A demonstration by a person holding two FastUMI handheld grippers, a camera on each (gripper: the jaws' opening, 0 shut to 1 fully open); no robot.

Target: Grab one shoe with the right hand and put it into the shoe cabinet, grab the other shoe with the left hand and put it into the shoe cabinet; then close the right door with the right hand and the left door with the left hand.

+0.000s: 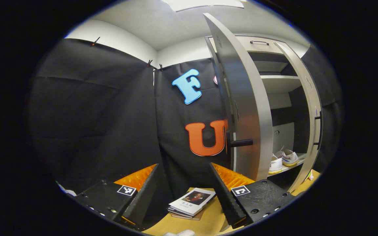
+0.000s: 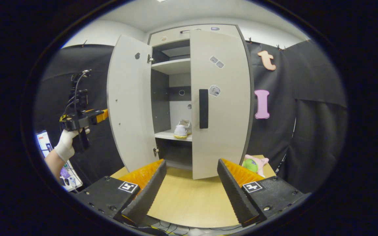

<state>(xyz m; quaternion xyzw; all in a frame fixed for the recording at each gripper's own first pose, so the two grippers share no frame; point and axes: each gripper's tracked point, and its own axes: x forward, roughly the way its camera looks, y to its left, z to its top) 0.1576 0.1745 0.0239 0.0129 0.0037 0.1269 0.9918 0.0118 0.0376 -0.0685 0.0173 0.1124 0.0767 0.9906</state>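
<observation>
In the left gripper view, the left gripper (image 1: pixel 184 193) is open with nothing between its fingers. It is just behind the outer side of the left door (image 1: pixel 244 108), which stands open. Two white shoes (image 1: pixel 282 160) sit on a low shelf inside the cabinet (image 1: pixel 279 82). A book (image 1: pixel 192 201) lies on the wooden table (image 1: pixel 208 219).

In the right gripper view, the right gripper (image 2: pixel 190 190) is open and empty, in front of the cabinet. The right door (image 2: pixel 221 101) is closed; the left door is open. A shoe (image 2: pixel 182 128) is on the shelf. A gloved hand (image 2: pixel 67 144) holds the left gripper beside the left door. A soft toy (image 2: pixel 253 163) lies at the right.

Orange-black ridged fingers (image 2: pixel 149 191), square markers, white glove (image 2: pixel 66 144)
</observation>
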